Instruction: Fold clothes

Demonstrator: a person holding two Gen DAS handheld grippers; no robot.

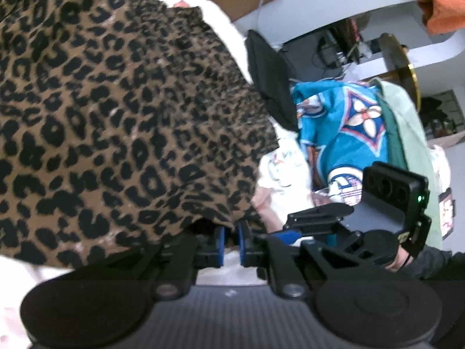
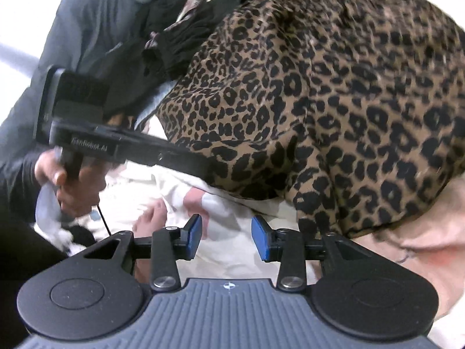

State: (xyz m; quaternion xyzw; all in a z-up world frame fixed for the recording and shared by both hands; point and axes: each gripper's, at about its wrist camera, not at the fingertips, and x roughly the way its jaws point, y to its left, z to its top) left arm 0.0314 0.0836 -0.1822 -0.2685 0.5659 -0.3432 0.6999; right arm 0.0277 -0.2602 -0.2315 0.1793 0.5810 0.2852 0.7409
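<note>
My left gripper (image 1: 231,240) has its blue pads nearly together at the lower edge of the leopard-print garment (image 1: 122,122); the cloth hem drapes over the tips of the fingers, and from the left wrist view it looks pinched between them, though the fold hides the exact contact. The garment spreads up and to the left of that gripper, filling most of the view, over a white surface (image 1: 17,273). My right gripper (image 2: 226,240) stands with its jaws apart, blue pads (image 2: 194,232) on either side of a bare gap with only the pale bedding (image 2: 232,258) below; nothing sits between them. In the right wrist view the leopard-print garment lies just above and to the right of that gripper, its lower edge near the right pad but not between the pads. The left gripper's black body crosses the left of that view, its tip reaching the garment's edge, and my hand (image 2: 69,186) wraps its handle, with a dark sleeve (image 2: 17,180) behind. Beyond the garment in the left wrist view: a black cloth (image 1: 273,87), a teal patterned cloth (image 1: 348,128), a pale green cloth (image 1: 407,122), all in a pile to the right. An orange cloth (image 1: 441,3) hangs at the upper right corner.
</note>
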